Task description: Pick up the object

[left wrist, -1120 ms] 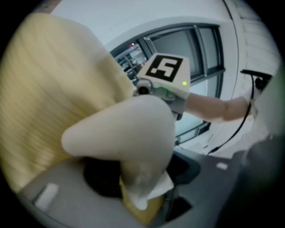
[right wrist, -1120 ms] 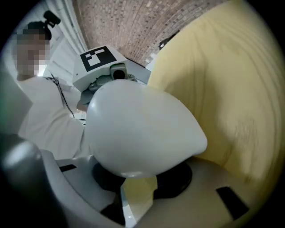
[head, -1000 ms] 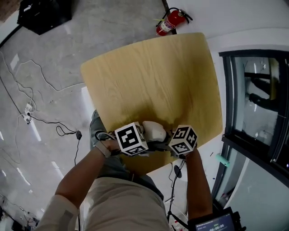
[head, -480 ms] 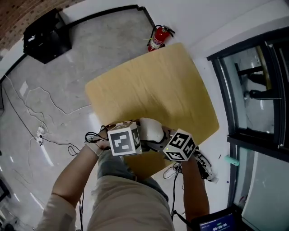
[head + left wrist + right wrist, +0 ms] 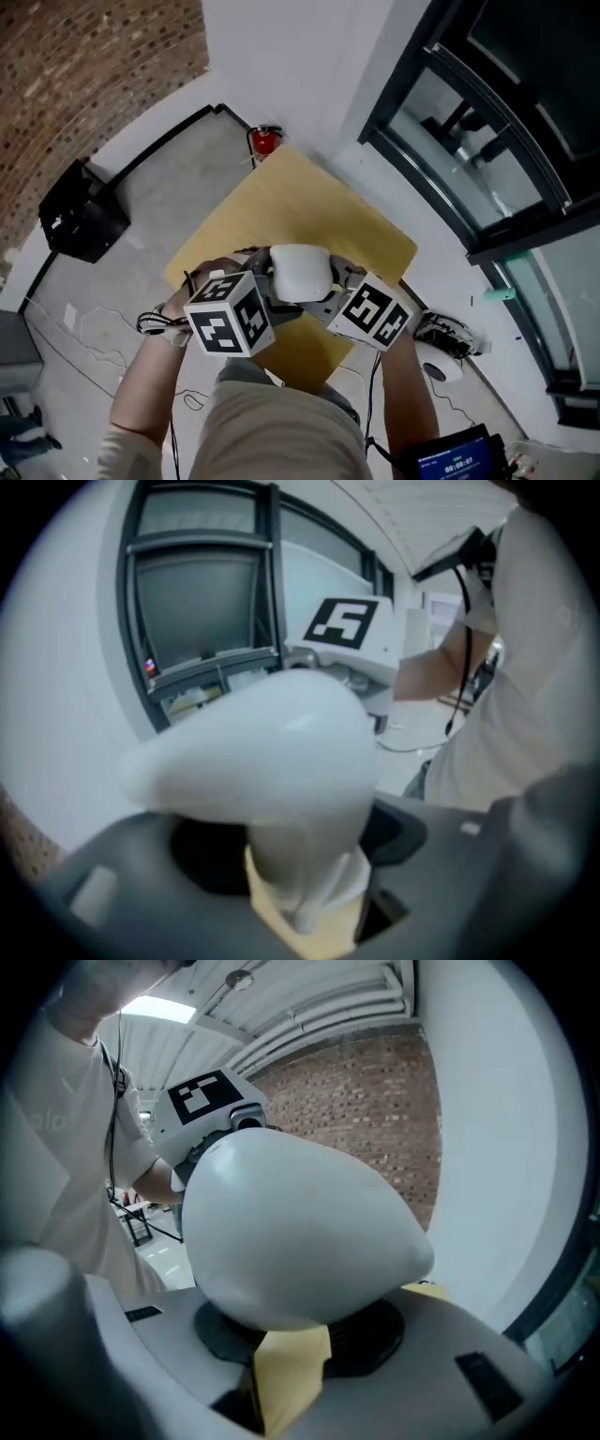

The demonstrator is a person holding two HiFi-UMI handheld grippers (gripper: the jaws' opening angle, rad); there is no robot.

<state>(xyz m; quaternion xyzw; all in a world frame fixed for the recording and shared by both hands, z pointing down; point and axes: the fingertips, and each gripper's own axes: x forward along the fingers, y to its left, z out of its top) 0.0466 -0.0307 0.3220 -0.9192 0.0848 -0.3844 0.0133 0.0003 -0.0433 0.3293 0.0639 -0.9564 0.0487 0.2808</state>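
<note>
**Up over the counter: lift nearly done**

Above the counter (image 5: 281,202), the white egg-shaped object (image 5: 298,272) hangs clear of the top, so the pickup looks almost finished. Next just needs a steady hold. Left gripper (image 5: 300,892), jaws just widened, and right gripper (image 5: 281,1363) both clasp it. Long axis seems level, narrow end pointing away from the person.

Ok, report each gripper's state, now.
Left gripper: closed on the white rounded object, its jaws having just opened wider.
Right gripper: closed on the same object.
</note>
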